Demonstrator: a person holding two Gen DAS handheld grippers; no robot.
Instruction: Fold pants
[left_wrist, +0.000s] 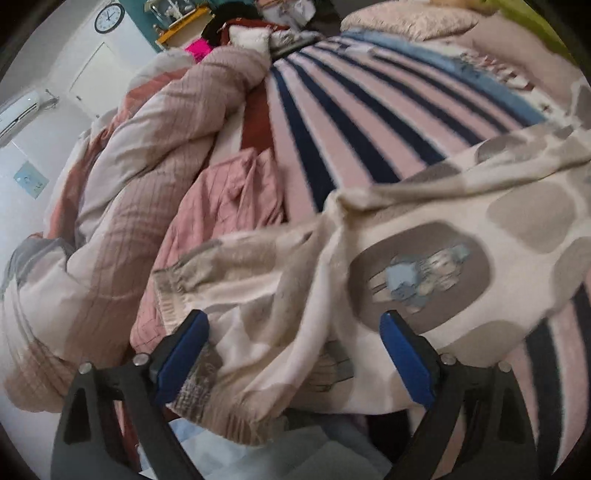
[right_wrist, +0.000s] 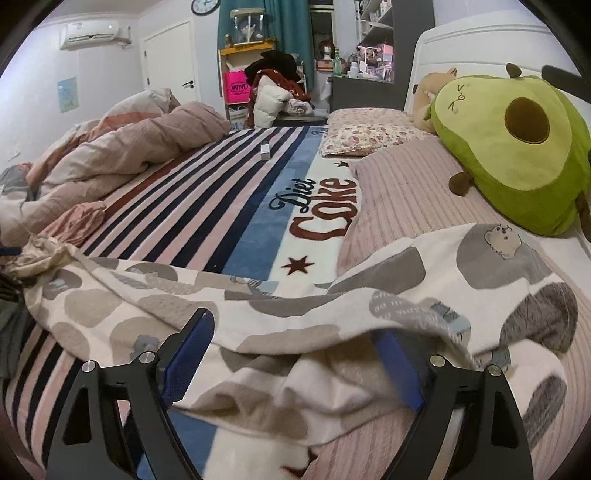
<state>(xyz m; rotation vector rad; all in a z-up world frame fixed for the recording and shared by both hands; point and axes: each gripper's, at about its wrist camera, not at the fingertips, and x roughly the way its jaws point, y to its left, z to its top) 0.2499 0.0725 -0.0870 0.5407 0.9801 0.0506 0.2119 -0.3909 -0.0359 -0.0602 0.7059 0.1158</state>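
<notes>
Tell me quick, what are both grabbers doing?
Left gripper: open, around the patterned pants.
Right gripper: open, pants cloth between its fingers.

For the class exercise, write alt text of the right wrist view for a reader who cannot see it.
The right tool, its blue fingers spread open, reaches into cream pants patterned with grey blobs, lying rumpled across a bed. Behind them lie a striped Diet Coke blanket, a bunched duvet at left and an avocado plush at right.

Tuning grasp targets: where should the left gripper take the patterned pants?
Grip the gathered elastic hem of the patterned pants, coming in low from the near bed edge. It is a thick bunched edge facing the open left gripper, easier to pinch than flat cloth.
</notes>
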